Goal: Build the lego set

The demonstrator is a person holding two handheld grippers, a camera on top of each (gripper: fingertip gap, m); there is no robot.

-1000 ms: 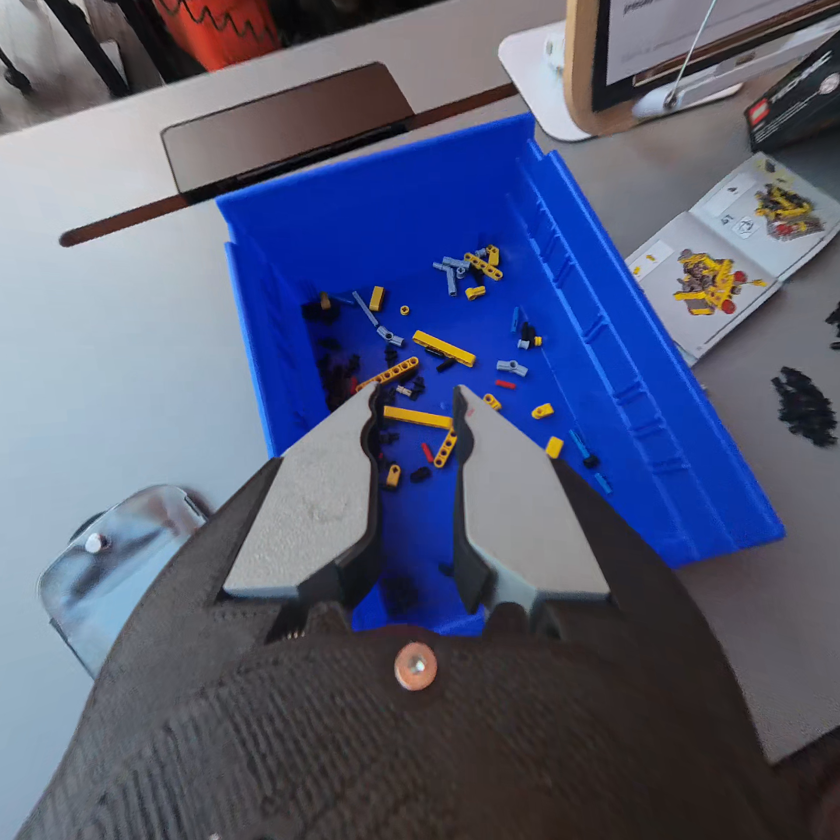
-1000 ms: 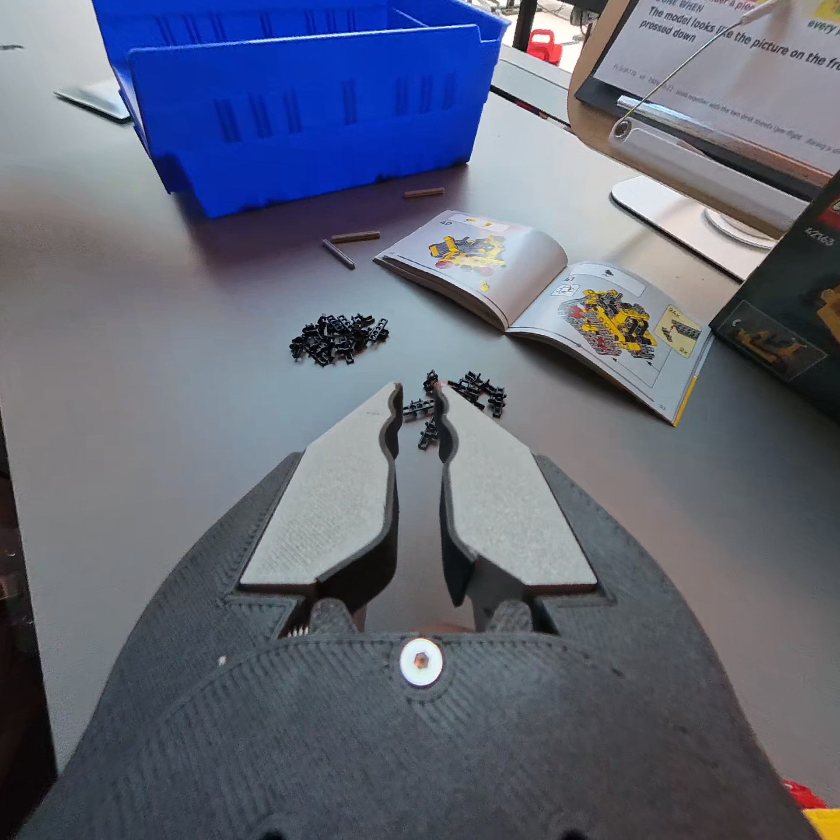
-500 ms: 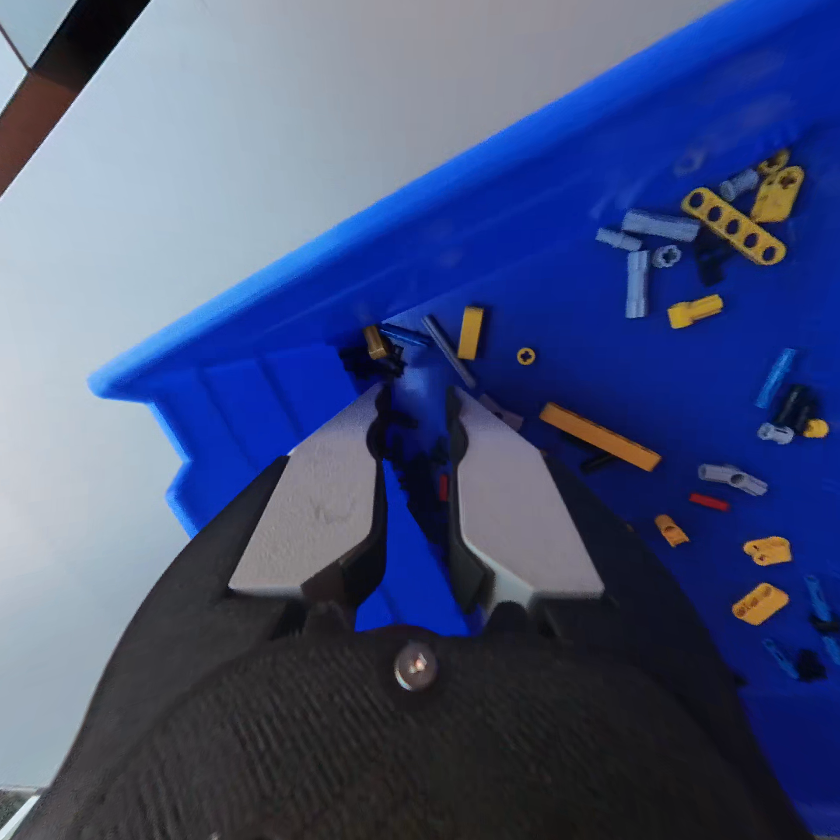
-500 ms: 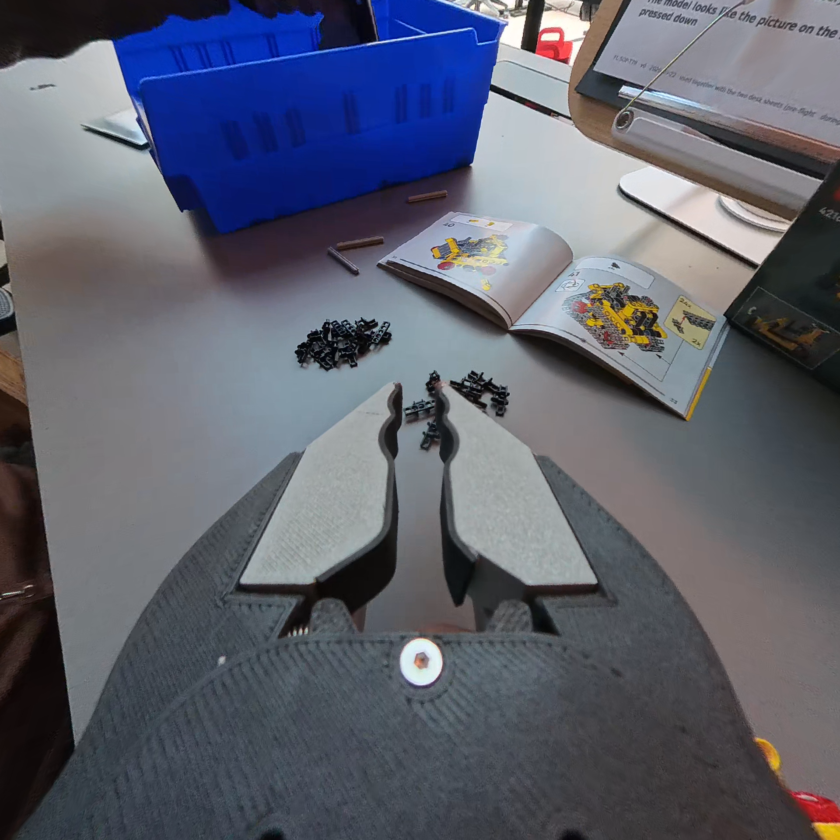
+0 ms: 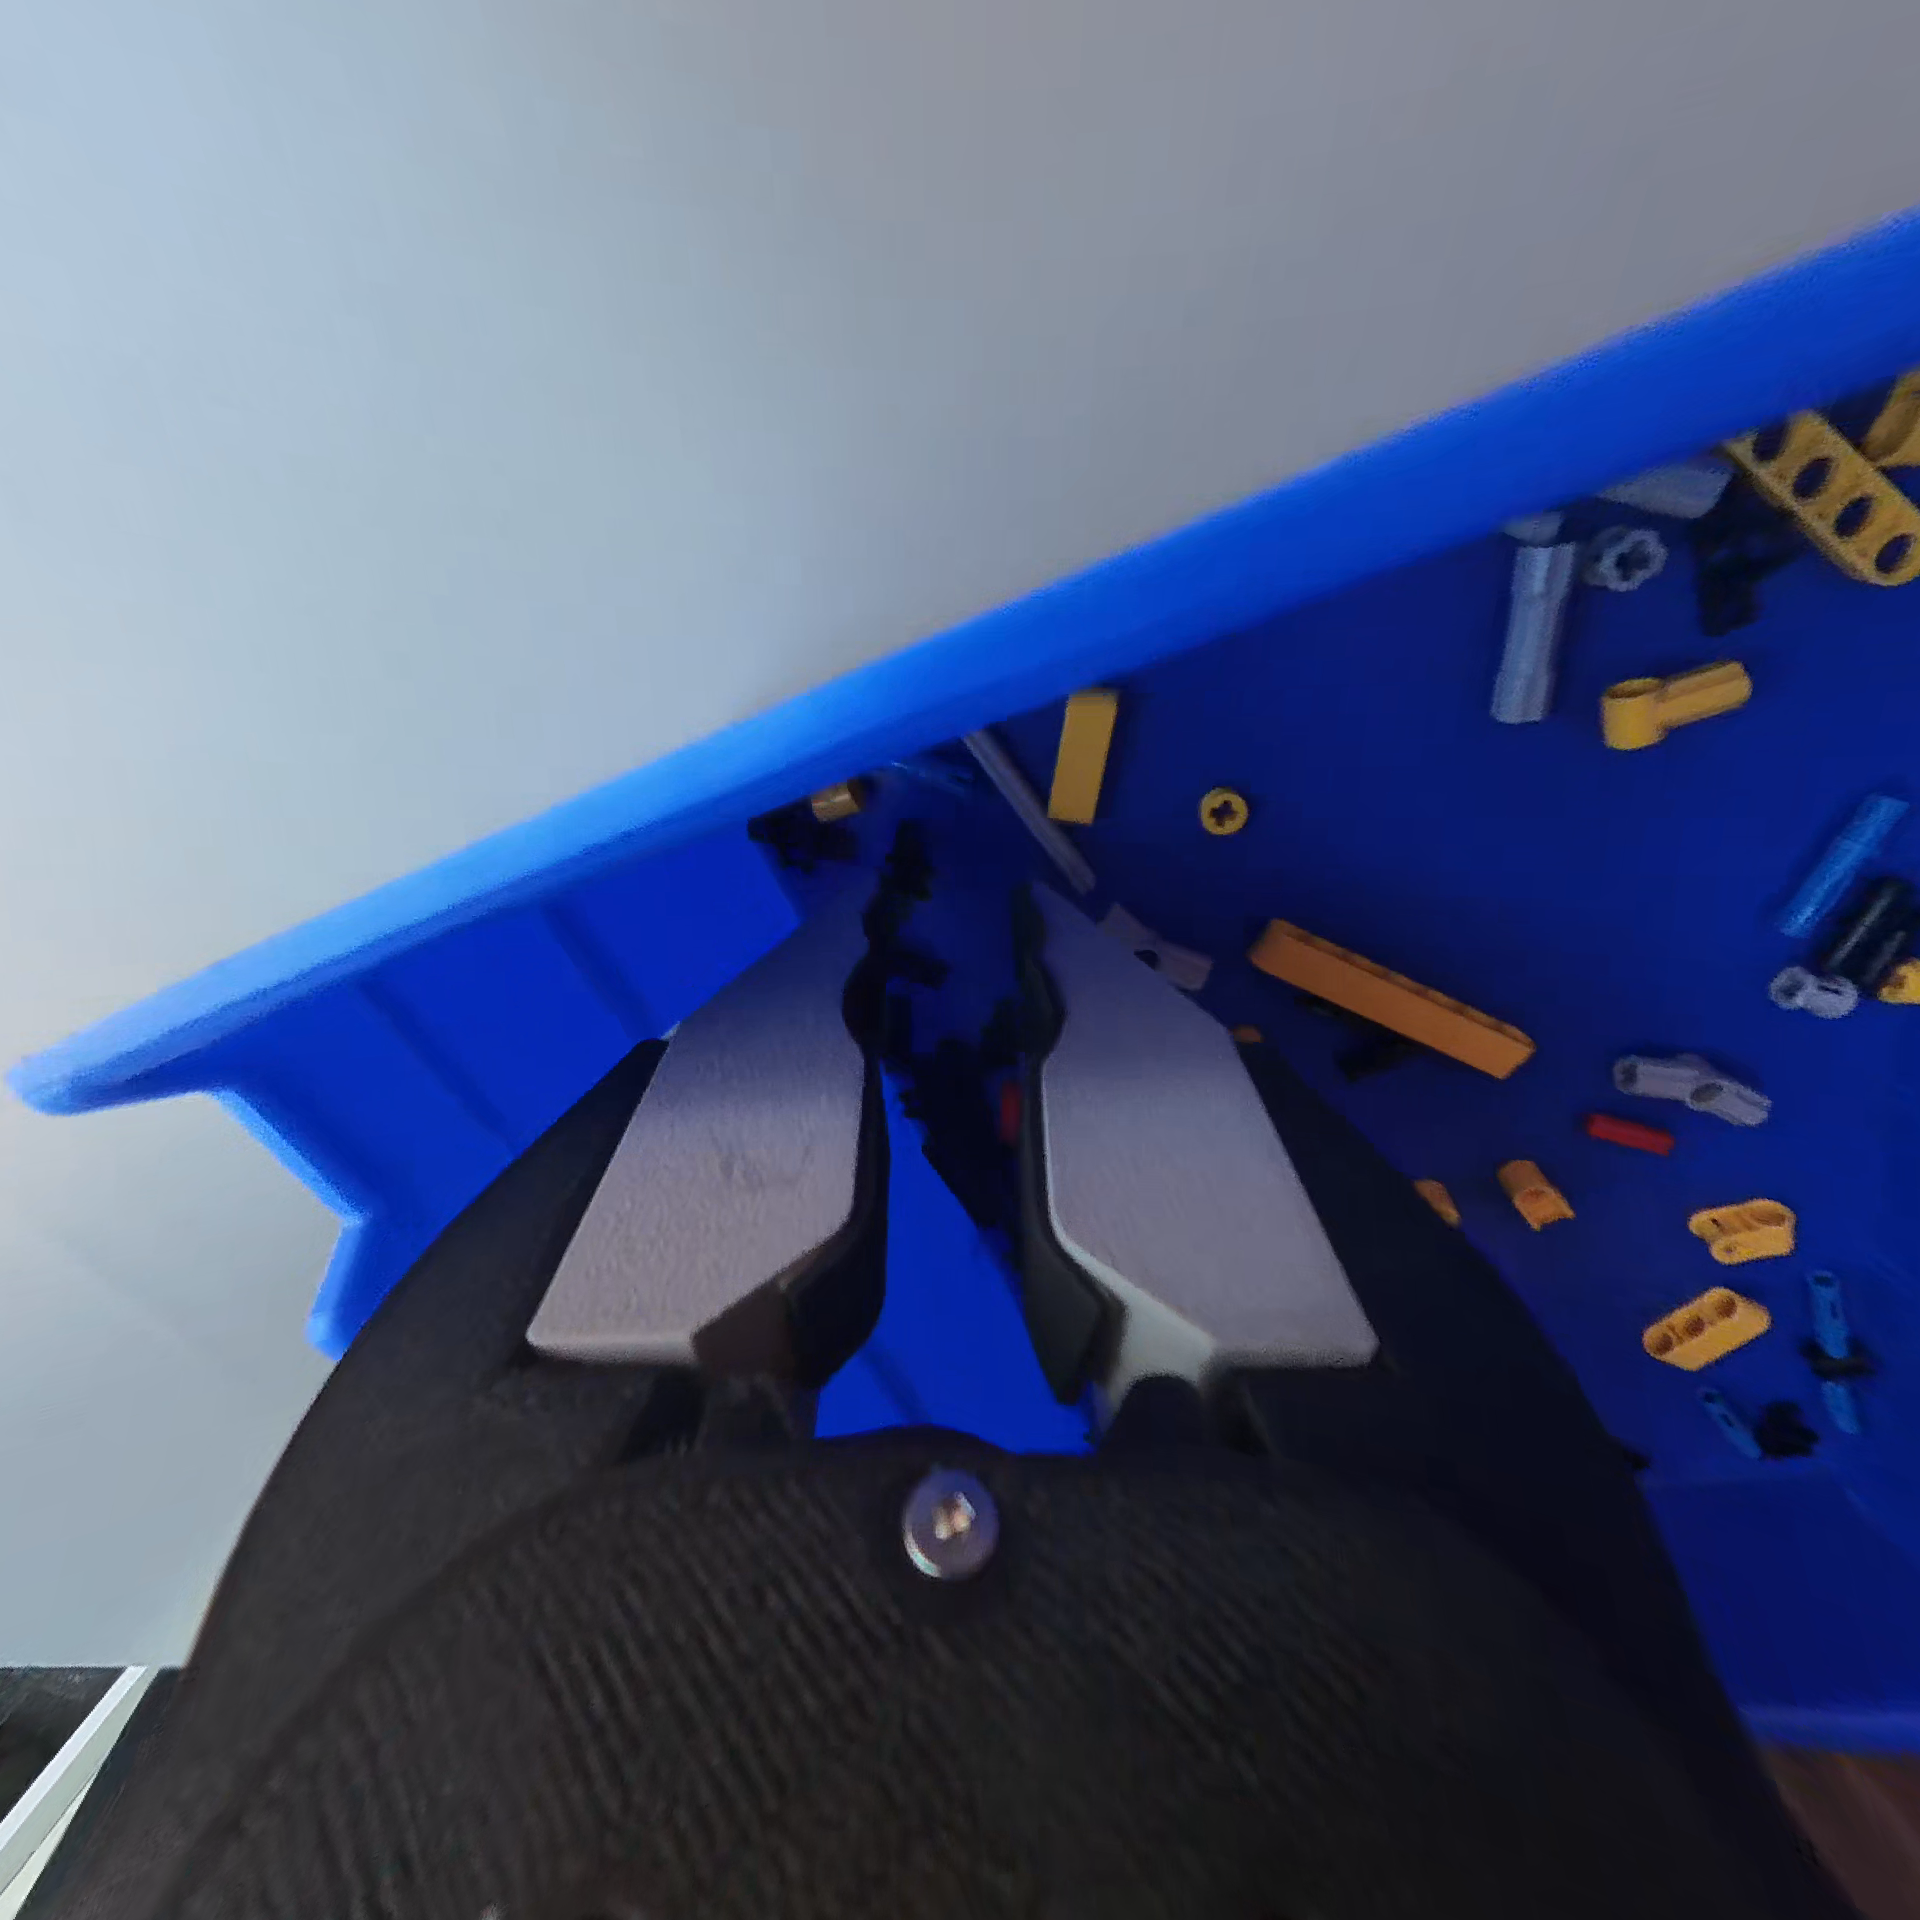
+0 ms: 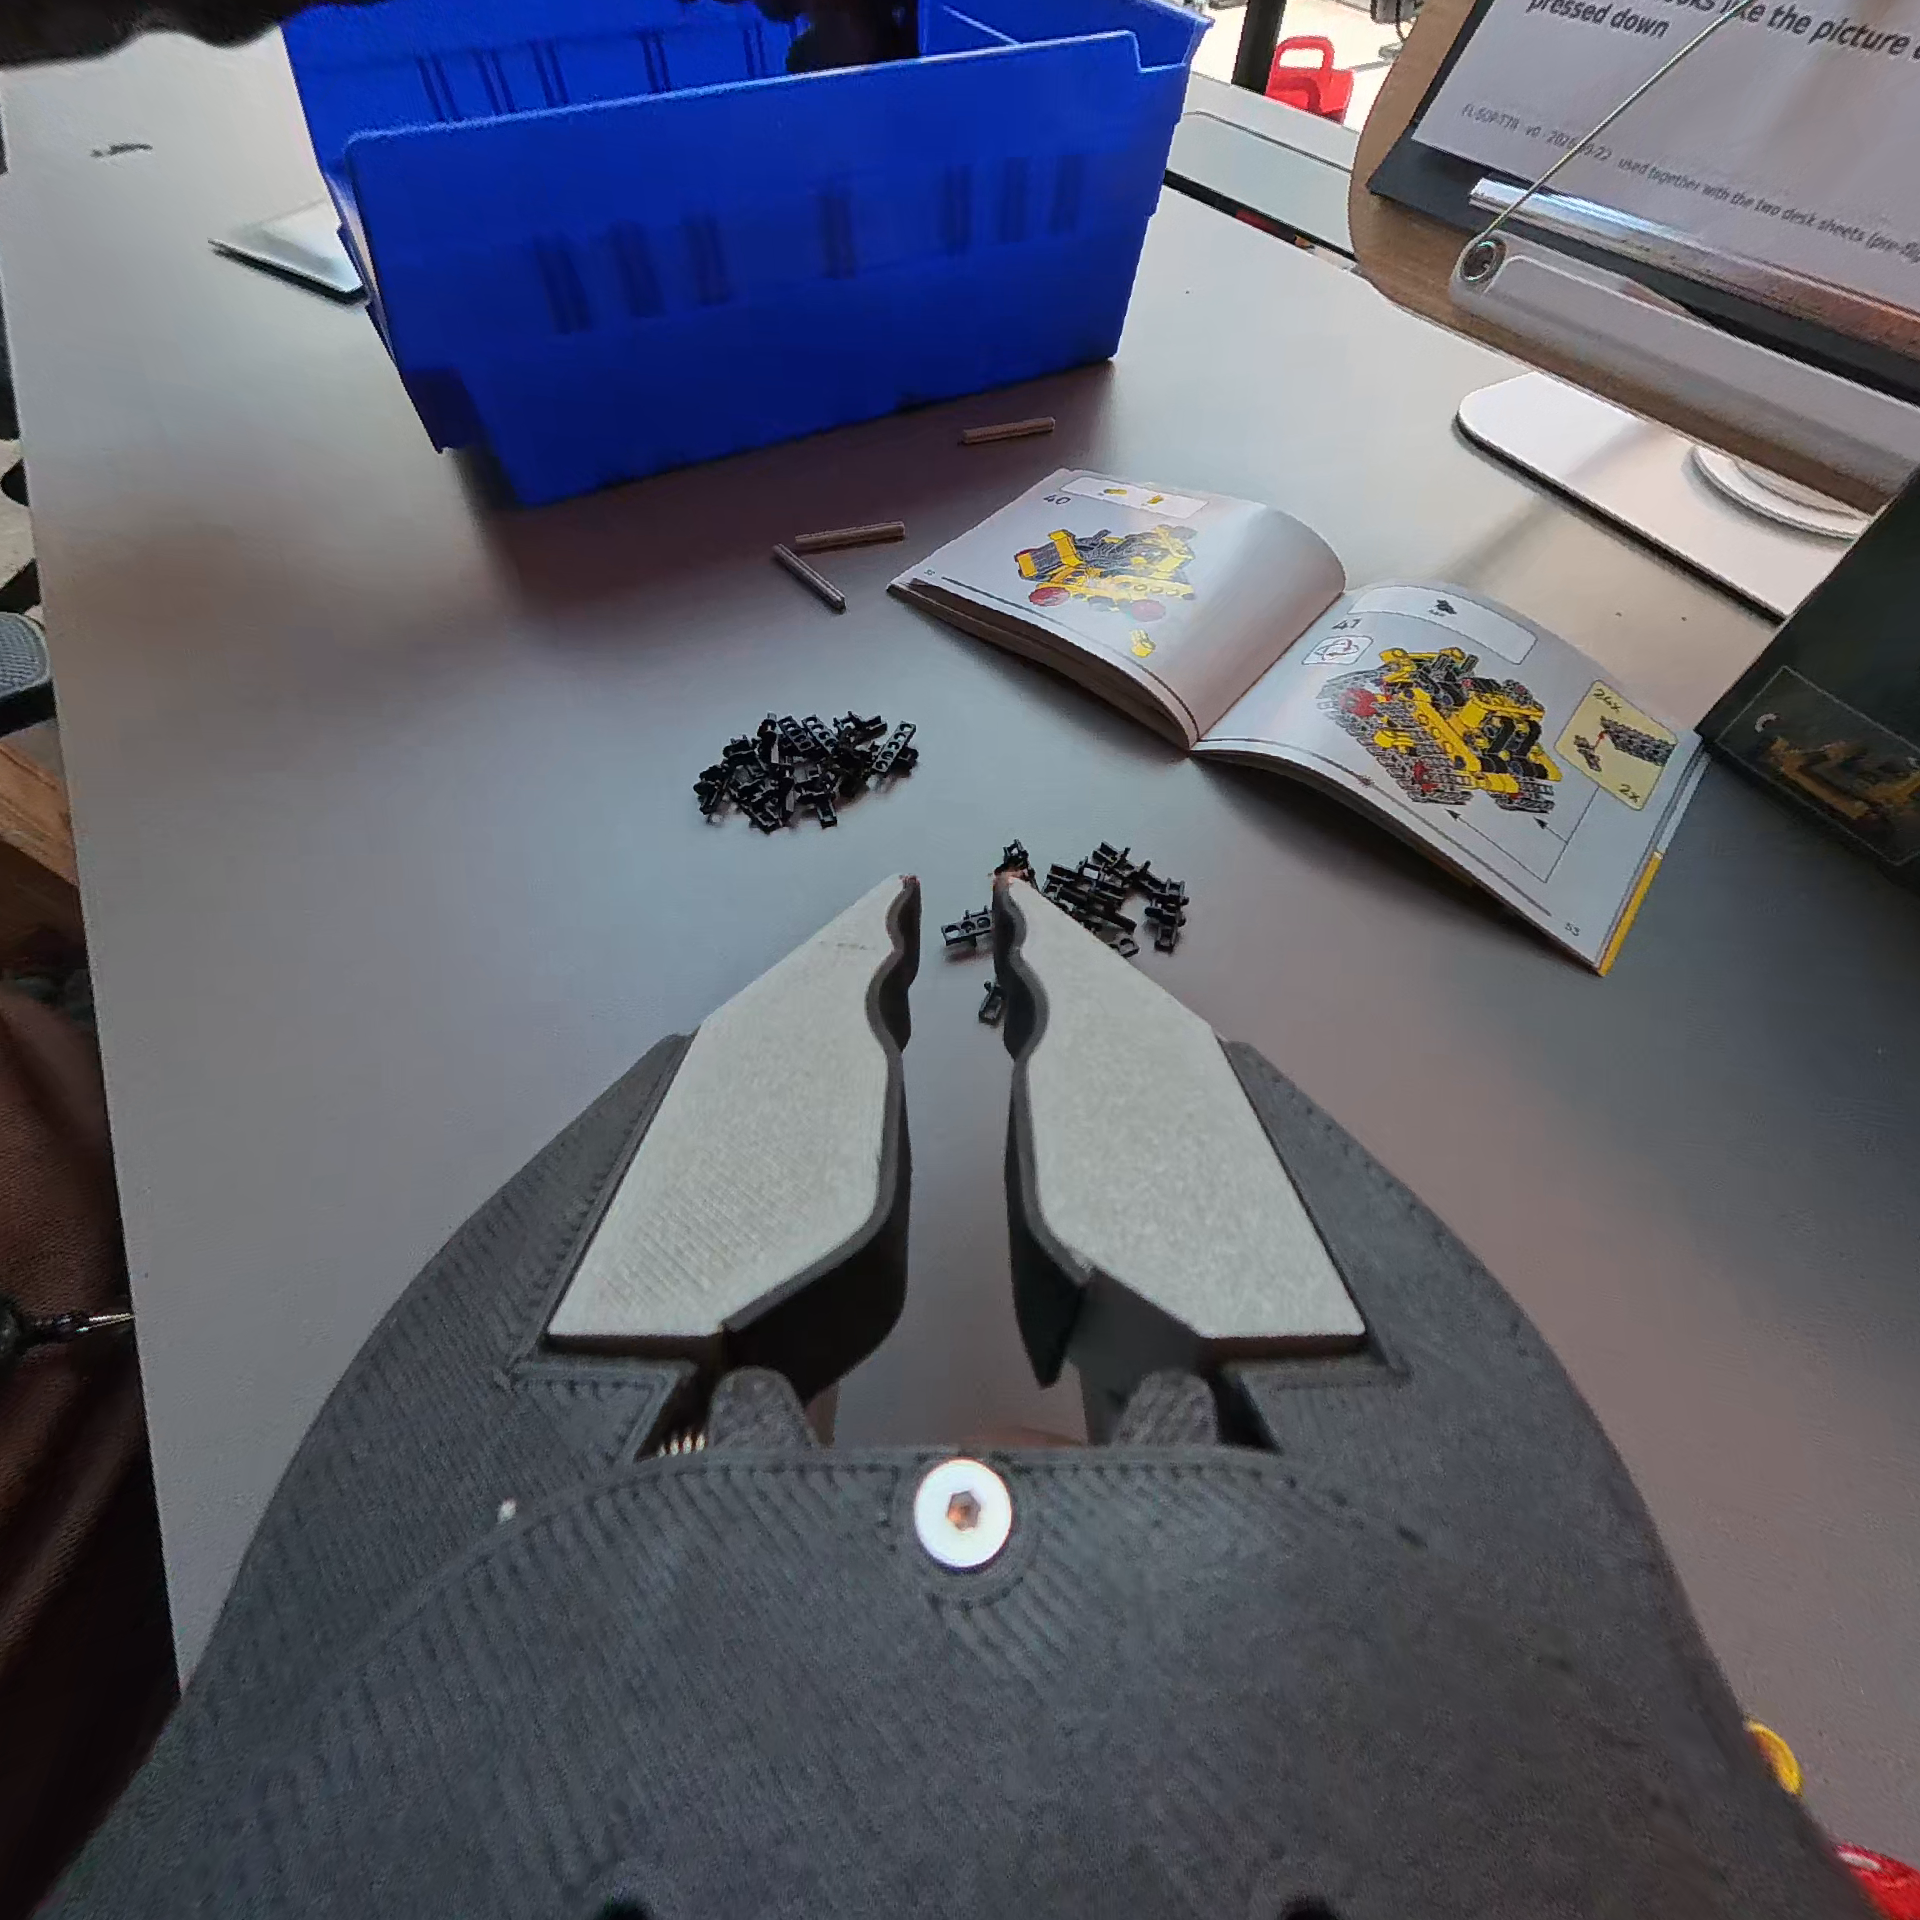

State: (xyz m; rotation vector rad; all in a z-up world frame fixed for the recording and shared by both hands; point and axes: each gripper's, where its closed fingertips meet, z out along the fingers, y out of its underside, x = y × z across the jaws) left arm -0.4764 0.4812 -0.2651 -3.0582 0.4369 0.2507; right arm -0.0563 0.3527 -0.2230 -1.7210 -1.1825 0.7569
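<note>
My left gripper [image 5: 951, 914] is open, low inside the blue bin [image 5: 582, 904], near its left wall. Its tips straddle a heap of small black pieces [image 5: 935, 1049]. Loose yellow, grey, blue and red parts lie on the bin floor, among them a long yellow beam [image 5: 1387, 997]. My right gripper [image 6: 956, 883] is open a little and empty, low over the grey table. Its tips sit at a small pile of black track links [image 6: 1112, 894]. A second pile of black links [image 6: 805, 769] lies to the left. The bin [image 6: 727, 260] also shows in the right wrist view.
An open instruction booklet [image 6: 1299, 675] lies right of the piles. Three short dark axles [image 6: 847, 540] lie in front of the bin. A document stand [image 6: 1662, 260] and a dark box [image 6: 1839, 707] stand at the right. Red and yellow pieces [image 6: 1881, 1886] show at the bottom right. The gap from one gripper's tips to the other's is roughly 45 centimeters.
My left gripper dropped into the bin and swung to its left wall, over the black pieces. My right gripper stayed nearly still and opened slightly.
</note>
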